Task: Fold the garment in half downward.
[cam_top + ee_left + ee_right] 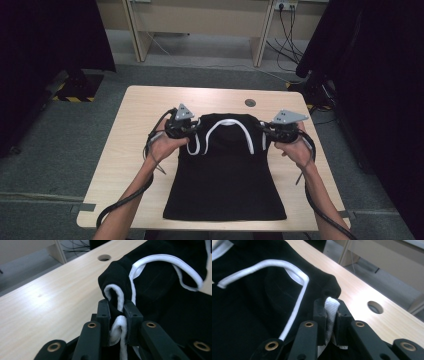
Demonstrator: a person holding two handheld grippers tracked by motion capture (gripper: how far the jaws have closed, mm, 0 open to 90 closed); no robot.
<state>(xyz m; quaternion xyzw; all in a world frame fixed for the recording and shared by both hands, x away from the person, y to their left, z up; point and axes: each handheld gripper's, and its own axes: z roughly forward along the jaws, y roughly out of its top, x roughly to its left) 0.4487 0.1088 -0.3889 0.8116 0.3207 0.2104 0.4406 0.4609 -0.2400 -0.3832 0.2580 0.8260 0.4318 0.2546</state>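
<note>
Mid-frame on the worktop (125,150), both claws pinch the black tank top (225,185) by its white-trimmed shoulder straps. The left claw (117,315) and right claw (329,315) are clamped on ribbed edging. The top looks light, limp and likely to sag.

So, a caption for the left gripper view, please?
Left tongs shut on the top's white trim, above the table.

table (125,150): light wood, round cable hole (250,102) near far edge | floor: grey carpet | desk (200,20) behind, cables (287,30) hanging | black curtains (45,35) both sides

A black tank top (225,175) with white trim (226,124) lies on a pale wood-grain table (135,130).
</note>
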